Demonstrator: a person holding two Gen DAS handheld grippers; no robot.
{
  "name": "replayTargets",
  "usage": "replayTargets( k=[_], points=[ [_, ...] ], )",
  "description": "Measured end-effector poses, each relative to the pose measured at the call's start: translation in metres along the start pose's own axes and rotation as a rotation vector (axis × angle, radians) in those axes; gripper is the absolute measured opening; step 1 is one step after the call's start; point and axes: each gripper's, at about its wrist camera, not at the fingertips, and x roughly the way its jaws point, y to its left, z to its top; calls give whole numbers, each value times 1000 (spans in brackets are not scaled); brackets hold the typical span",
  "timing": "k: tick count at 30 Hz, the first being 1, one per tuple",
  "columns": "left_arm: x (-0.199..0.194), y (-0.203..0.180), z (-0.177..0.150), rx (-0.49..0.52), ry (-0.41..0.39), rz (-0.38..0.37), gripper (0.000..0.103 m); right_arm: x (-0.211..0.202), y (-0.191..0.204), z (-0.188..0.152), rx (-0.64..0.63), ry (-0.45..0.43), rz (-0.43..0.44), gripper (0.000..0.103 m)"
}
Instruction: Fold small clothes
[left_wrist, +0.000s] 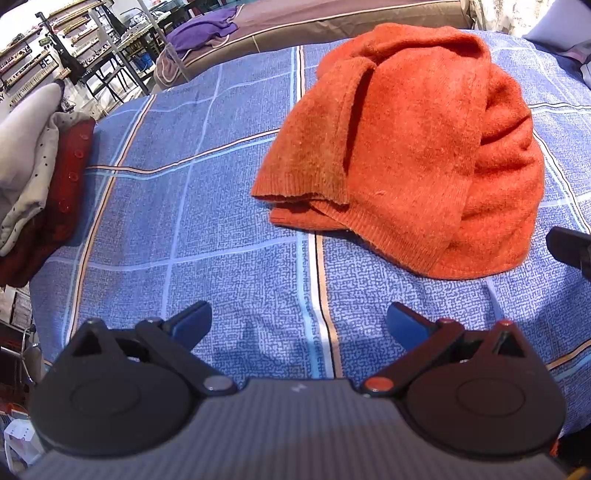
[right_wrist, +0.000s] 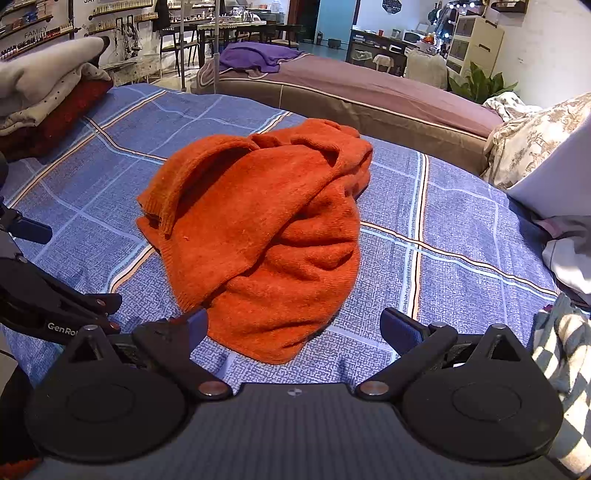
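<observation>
A crumpled orange knit sweater (left_wrist: 406, 147) lies in a heap on the blue checked bedsheet (left_wrist: 207, 229). In the right wrist view the sweater (right_wrist: 266, 236) sits right in front of the fingers. My left gripper (left_wrist: 299, 325) is open and empty, over bare sheet, short of the sweater's ribbed hem. My right gripper (right_wrist: 291, 328) is open and empty, its near edge of the sweater lying between the blue fingertips (right_wrist: 399, 328). The left gripper's body shows at the left edge of the right wrist view (right_wrist: 55, 310).
A stack of folded clothes, grey on dark red (left_wrist: 40, 177), sits at the sheet's left edge and also shows in the right wrist view (right_wrist: 48, 99). A second bed with a purple garment (right_wrist: 258, 55) stands behind. Pillows and loose fabric (right_wrist: 546, 155) lie at the right.
</observation>
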Motion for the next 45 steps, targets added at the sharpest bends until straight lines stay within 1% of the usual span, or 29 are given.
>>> replayTargets(
  k=[19,25,28,45],
  points=[
    [3,2,-3,-9,11,3,103,1,-1,-4,6,0,0,103],
    [-2,4,-2,-13,-7,11,103,-2,-2,-3,16,-25,-3,103],
    [-3,3,-1,-8,-14,7,103,-2,-2,-2,18,-24,-3,103],
    [3,0,-4,7,4,-2,103,0,0,-3,16,-18,-5,103]
  ],
)
